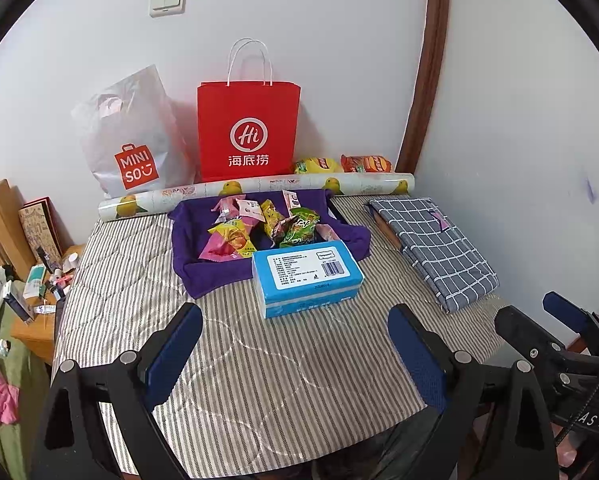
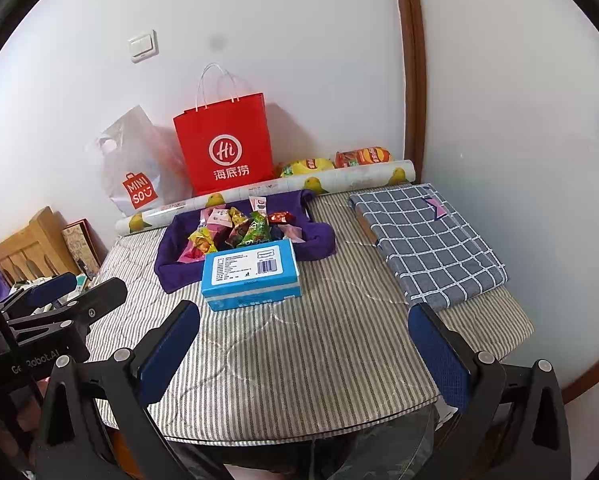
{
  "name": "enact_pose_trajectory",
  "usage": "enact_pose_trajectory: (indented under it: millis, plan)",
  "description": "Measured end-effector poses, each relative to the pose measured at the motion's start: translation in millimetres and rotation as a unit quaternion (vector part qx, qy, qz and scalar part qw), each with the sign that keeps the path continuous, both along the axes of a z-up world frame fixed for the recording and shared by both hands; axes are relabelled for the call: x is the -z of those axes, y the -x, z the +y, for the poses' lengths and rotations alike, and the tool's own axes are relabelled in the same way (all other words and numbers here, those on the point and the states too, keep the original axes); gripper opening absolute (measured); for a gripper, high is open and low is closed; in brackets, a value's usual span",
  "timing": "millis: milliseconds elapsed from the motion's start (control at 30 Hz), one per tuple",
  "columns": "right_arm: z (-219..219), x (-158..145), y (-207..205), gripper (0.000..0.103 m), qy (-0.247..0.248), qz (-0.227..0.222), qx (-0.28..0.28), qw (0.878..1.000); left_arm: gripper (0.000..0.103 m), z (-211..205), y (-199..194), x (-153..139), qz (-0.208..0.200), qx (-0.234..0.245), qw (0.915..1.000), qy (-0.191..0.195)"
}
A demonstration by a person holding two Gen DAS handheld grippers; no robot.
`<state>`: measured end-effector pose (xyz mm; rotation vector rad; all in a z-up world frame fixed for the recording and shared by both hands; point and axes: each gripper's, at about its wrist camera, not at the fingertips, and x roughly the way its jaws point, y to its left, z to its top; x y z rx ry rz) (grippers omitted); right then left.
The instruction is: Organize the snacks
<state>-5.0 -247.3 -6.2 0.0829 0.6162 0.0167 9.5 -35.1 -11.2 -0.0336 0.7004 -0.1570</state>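
Both grippers, left gripper (image 1: 295, 344) and right gripper (image 2: 305, 344), hover with jaws spread, empty. Snack packets (image 1: 259, 228) lie heaped on purple cloth (image 1: 203, 264), apparently touching the blue tissue pack (image 1: 307, 276).

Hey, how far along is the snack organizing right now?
Barely started, by the look of it. Done: small snack packets sit heaped in the purple cloth bin. In hand: nothing; the left gripper and right gripper are both open above the striped mat. Left: two chip bags lie by the wall behind the paper roll.
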Motion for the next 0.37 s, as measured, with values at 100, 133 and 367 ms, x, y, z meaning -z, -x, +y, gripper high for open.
enact_pose_trajectory:
  millis: [100, 133, 367]
  plan:
    - [0.5, -1.8, 2.1, 0.103, 0.000, -0.001, -0.001, 1.000, 0.094, 0.2, 0.4, 0.0, 0.000, 0.000, 1.0000, 0.000]
    - [0.6, -1.9, 2.2, 0.103, 0.000, -0.002, -0.001, 1.000, 0.094, 0.7, 0.5, -0.1, 0.000, 0.000, 1.0000, 0.000]
    - [1.1, -3.0, 3.2, 0.102, -0.001, -0.003, -0.001, 1.000, 0.094, 0.5, 0.9, -0.6, -0.003, -0.004, 1.0000, 0.001]
